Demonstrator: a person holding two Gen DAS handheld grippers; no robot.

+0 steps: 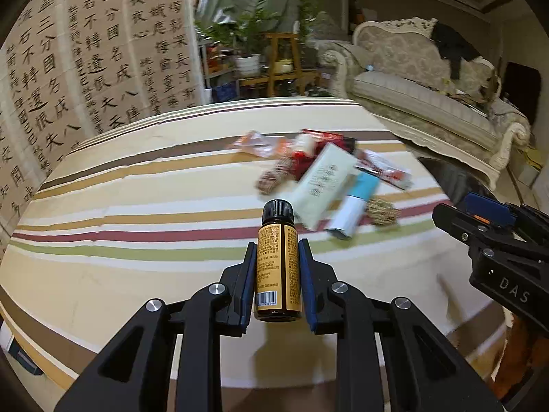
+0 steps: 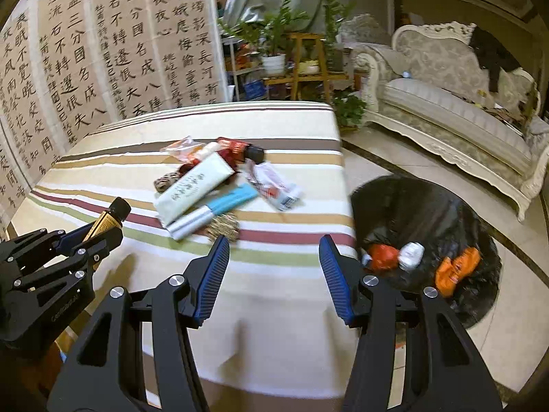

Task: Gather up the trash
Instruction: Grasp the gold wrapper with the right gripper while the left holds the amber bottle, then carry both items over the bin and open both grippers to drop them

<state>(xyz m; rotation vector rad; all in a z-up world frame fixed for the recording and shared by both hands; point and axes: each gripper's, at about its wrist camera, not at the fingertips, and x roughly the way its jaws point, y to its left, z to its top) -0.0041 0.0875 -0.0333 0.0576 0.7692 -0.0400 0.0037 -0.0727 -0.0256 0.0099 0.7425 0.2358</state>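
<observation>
My left gripper (image 1: 277,250) is shut on a small brown bottle (image 1: 277,261) with a yellow label and black cap, held above the striped table (image 1: 137,206). It also shows at the left of the right wrist view (image 2: 92,237), with the bottle (image 2: 109,219) sticking out. My right gripper (image 2: 274,245) is open and empty over the table's near right part. A pile of trash lies mid-table: a pale green box (image 2: 195,189), a blue-and-white tube (image 2: 216,211), wrappers (image 2: 274,185). A black trash bag (image 2: 429,213) sits on the floor to the right of the table.
The bag holds orange and white wrappers (image 2: 456,267). A cream sofa (image 2: 456,113) stands at the right. A calligraphy screen (image 2: 85,51) stands behind the table on the left. Potted plants (image 2: 274,44) and a wooden stand are at the back.
</observation>
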